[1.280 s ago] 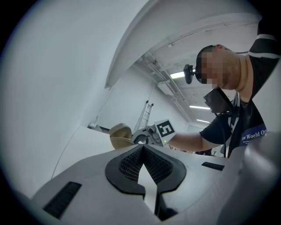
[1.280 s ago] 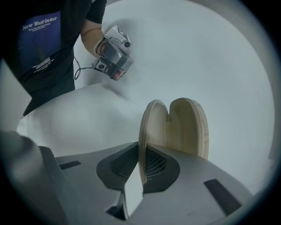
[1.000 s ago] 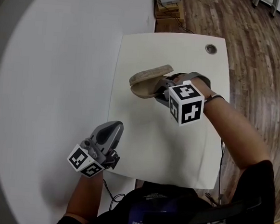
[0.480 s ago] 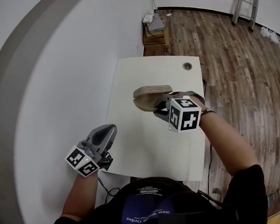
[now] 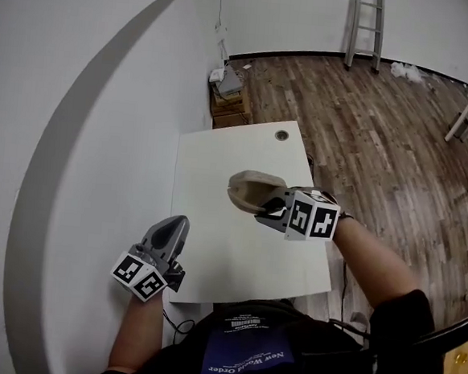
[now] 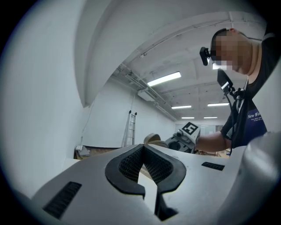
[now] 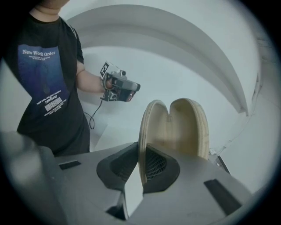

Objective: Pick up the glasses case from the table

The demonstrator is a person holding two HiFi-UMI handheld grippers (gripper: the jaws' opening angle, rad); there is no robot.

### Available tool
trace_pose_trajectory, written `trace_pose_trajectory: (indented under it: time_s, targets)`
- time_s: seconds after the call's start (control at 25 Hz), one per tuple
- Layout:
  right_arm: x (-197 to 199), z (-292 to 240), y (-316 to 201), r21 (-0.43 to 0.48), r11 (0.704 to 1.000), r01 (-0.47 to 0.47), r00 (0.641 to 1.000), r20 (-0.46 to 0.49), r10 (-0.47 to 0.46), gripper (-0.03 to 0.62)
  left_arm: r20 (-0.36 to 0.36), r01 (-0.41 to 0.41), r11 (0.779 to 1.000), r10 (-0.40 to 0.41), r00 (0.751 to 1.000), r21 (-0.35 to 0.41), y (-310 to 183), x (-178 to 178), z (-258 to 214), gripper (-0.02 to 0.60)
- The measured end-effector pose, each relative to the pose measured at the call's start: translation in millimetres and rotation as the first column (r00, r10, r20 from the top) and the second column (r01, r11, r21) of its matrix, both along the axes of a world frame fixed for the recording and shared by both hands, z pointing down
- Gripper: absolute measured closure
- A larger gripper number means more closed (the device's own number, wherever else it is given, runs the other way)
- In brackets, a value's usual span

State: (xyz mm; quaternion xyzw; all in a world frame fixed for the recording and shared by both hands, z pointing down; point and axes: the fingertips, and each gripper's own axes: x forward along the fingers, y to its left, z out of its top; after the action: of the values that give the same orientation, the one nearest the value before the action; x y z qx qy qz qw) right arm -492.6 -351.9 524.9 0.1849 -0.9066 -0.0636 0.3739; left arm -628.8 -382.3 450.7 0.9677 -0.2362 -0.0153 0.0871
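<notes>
The tan glasses case (image 5: 254, 190) hangs open like a clamshell above the white table (image 5: 220, 157). My right gripper (image 5: 269, 206) is shut on one shell's thin edge. In the right gripper view the case (image 7: 186, 127) stands upright, its left shell pinched between the pads of the right gripper (image 7: 141, 154). My left gripper (image 5: 173, 227) hovers by the table's near left corner, shut and empty. In the left gripper view its tips (image 6: 142, 148) meet, with the case (image 6: 152, 139) and the right gripper (image 6: 186, 137) beyond.
A white wall runs along the table's left side. The tabletop has a round cable hole (image 5: 282, 135) near its far edge. On the wooden floor are a low crate with items (image 5: 229, 93), a ladder (image 5: 364, 27) and a white table leg (image 5: 463, 121).
Both grippers have risen, and the case has come up with the right one, further from the tabletop. The table now looks smaller and more of the room shows.
</notes>
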Motion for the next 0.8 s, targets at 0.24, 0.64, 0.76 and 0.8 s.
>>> trace_pose_trajectory:
  time_s: [0.24, 0.64, 0.76, 0.8]
  targets:
    - [-12, -37, 17, 0.004, 0.992, -0.123, 0.975, 0.185, 0.120, 0.572, -0.013, -0.013, 0.999, 0.013, 1.000, 0.032, -6, -16, -21, 0.583]
    - [43, -56, 57, -0.056, 0.997, -0.056, 0.928, 0.366, 0.073, 0.572, -0.049, 0.151, 0.988, -0.151, 0.987, 0.008, 34, 0, -37, 0.583]
    - [35, -48, 46, -0.074, 0.996, -0.052, 0.923, 0.377, 0.076, 0.572, -0.074, 0.164, 0.987, -0.164, 0.984, -0.005, 26, -9, -35, 0.583]
    - [33, -49, 45, -0.075, 0.996, -0.052, 0.919, 0.386, 0.077, 0.572, -0.080, 0.163, 0.987, -0.163, 0.983, -0.006, 26, -11, -34, 0.583]
